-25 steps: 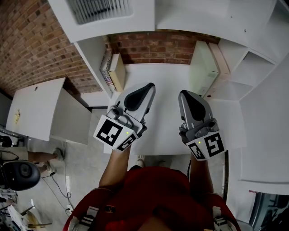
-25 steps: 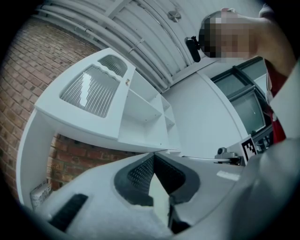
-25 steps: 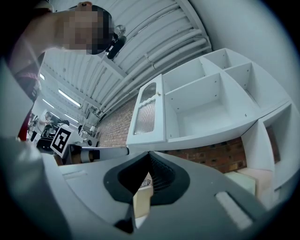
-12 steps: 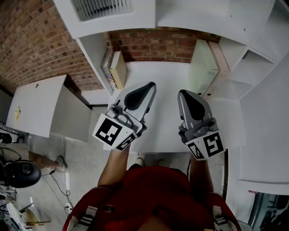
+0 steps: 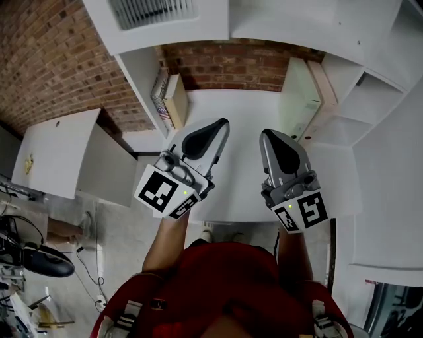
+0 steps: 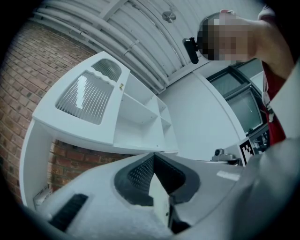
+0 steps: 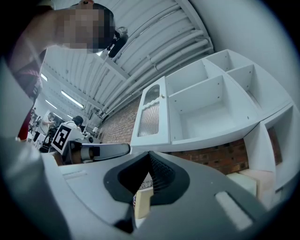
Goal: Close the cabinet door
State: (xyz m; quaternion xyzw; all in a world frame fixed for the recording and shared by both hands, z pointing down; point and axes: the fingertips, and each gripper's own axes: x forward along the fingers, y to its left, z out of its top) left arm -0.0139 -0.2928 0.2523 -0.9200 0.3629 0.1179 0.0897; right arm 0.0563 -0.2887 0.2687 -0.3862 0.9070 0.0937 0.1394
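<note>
A white wall cabinet hangs over the counter. Its ribbed-glass door (image 5: pixel 147 10) (image 6: pixel 86 96) (image 7: pixel 151 117) sits at the left end, beside open, bare shelves (image 7: pixel 211 105) (image 6: pixel 140 117). Whether that door stands ajar I cannot tell. A large white panel (image 5: pixel 390 178) (image 6: pixel 201 119) stands at the right of the shelves. My left gripper (image 5: pixel 221 125) (image 6: pixel 153 157) and right gripper (image 5: pixel 266 136) (image 7: pixel 150 154) hover side by side over the white counter (image 5: pixel 241 119). Both point toward the brick wall, shut and holding nothing.
Books (image 5: pixel 169 99) lean at the counter's left end and a cream box (image 5: pixel 299 99) stands at its right. A brick wall (image 5: pixel 238 66) backs the counter. A white panel (image 5: pixel 53 158) stands lower at the left, with cables and a dark round object (image 5: pixel 46 261) on the floor.
Both grippers keep their places. At the lower left, a person's legs and the dark round object on the floor have shifted.
</note>
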